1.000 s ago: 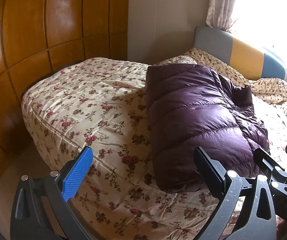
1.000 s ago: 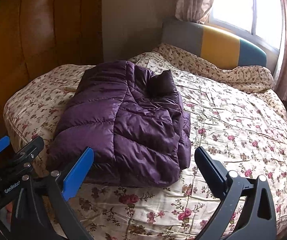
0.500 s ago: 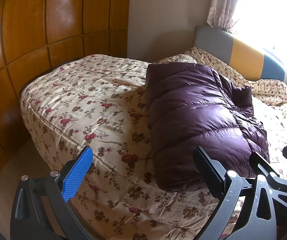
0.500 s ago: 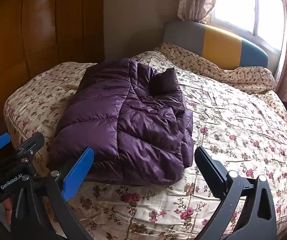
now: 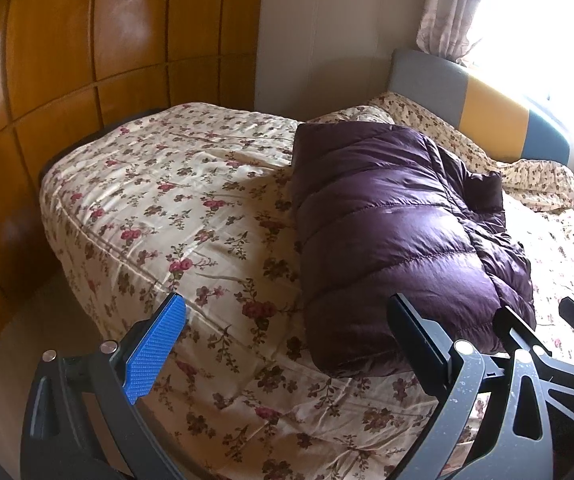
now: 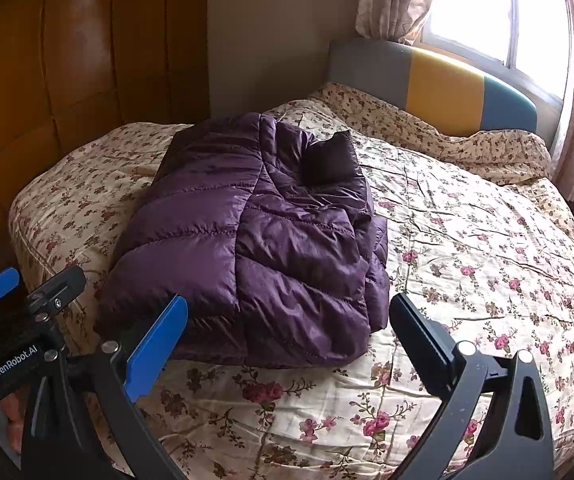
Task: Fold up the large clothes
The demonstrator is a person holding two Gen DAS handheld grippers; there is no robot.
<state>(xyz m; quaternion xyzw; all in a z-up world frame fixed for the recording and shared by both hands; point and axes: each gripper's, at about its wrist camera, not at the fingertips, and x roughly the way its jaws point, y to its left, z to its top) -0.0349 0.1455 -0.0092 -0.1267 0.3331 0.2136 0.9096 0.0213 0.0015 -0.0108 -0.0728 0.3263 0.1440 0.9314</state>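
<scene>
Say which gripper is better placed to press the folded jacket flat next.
Probably the right gripper: the purple jacket lies straight ahead between its open fingers. The left gripper, also open, sees it off to its right.

Overexposed window (image 6: pixel 535 12) glare backlights the room; fisheye edges curve and darken.

Only one bit of writing can be read. In the right wrist view, white letters say "GenRobot.AI" on a small black label (image 6: pixel 15 361). The label sits on the body of the left gripper (image 6: pixel 35 290), low on the left side of the picture. The left wrist view shows no words or numbers that can be read.
</scene>
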